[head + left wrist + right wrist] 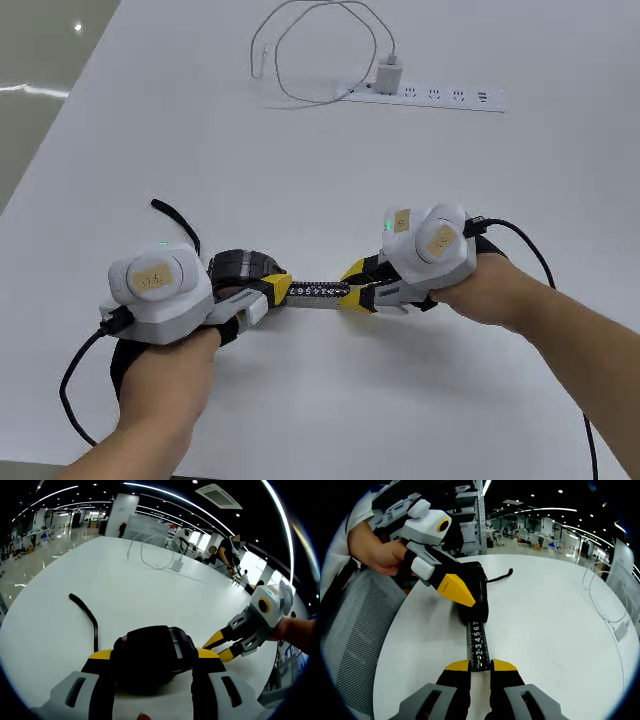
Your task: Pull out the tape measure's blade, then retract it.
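Observation:
A black tape measure (243,273) lies on the white table (300,160), its case held between the yellow-tipped jaws of my left gripper (268,291). In the left gripper view the black case (152,655) sits squeezed between both jaws. A short stretch of numbered blade (318,291) runs out to the right. My right gripper (353,286) is shut on the blade's end. In the right gripper view the blade (477,647) reaches from the case (475,592) to my right gripper (480,666). The case's black wrist strap (178,222) trails off behind it.
A white power strip (430,95) with a plugged charger (388,75) and a looped white cable (310,50) lies at the far side of the table. Black cables (80,385) hang from both grippers. The table's left edge (60,105) runs diagonally.

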